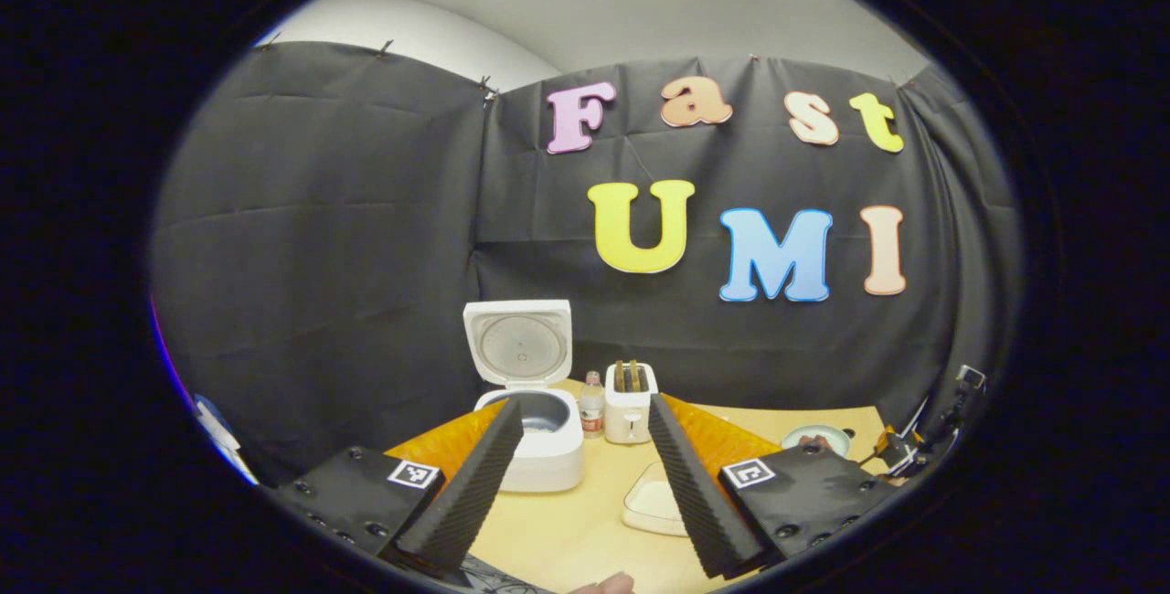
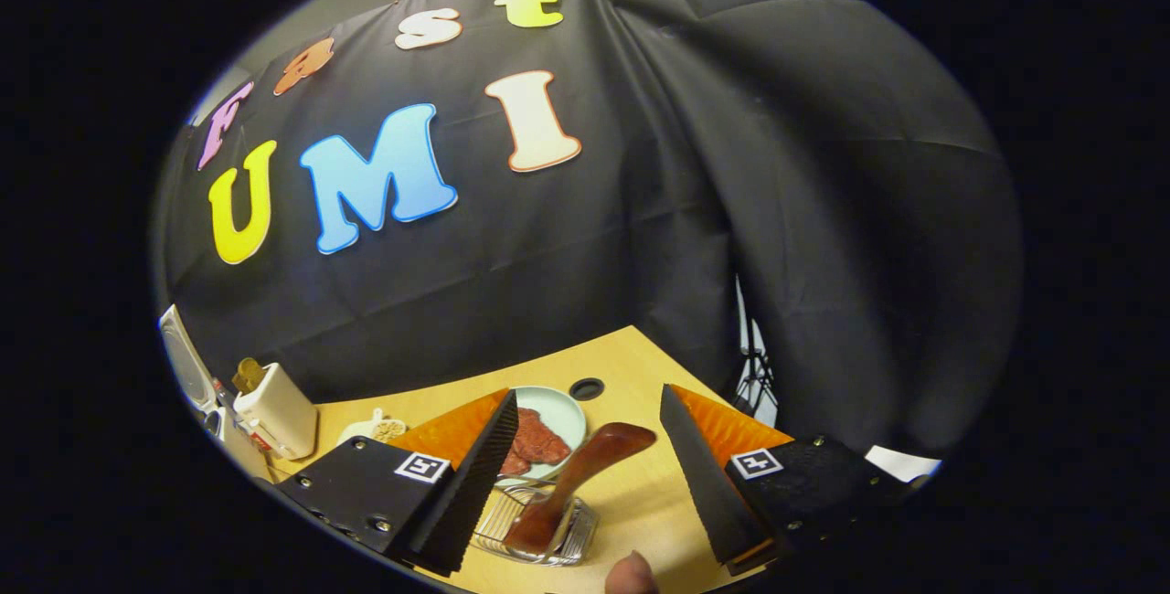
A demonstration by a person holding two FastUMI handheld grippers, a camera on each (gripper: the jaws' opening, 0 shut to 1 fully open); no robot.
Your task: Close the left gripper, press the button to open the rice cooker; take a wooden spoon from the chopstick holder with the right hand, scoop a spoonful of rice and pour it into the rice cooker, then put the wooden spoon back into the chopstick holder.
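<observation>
**Me:** The rice cooker (image 1: 535, 429) sits at the back left of the desk (image 1: 567, 530) with its lid up, so the button step looks done. My left tool (image 1: 585, 466) hangs in front of it, fingers spread wide, holding nothing.

**Partner:** And the spoon?

**Me:** The wooden spoon (image 2: 576, 480) leans in the wire chopstick holder (image 2: 539, 530), tilted, between the fingers of my right tool (image 2: 585, 475). Those fingers are wide apart too; neither touches the spoon.

**Partner:** What worries you?

**Me:** The holder looks light. If I close on the spoon off-centre, or pull along the wrong line, I judge the holder may tip or drag across the desk. The plate (image 2: 571, 411) of red food lies just behind it, so a shove could knock into that.

**Partner:** Anything else?

**Me:** The spoon's smooth surface may twist in my grip, and then rice would spill short of the cooker.
</observation>
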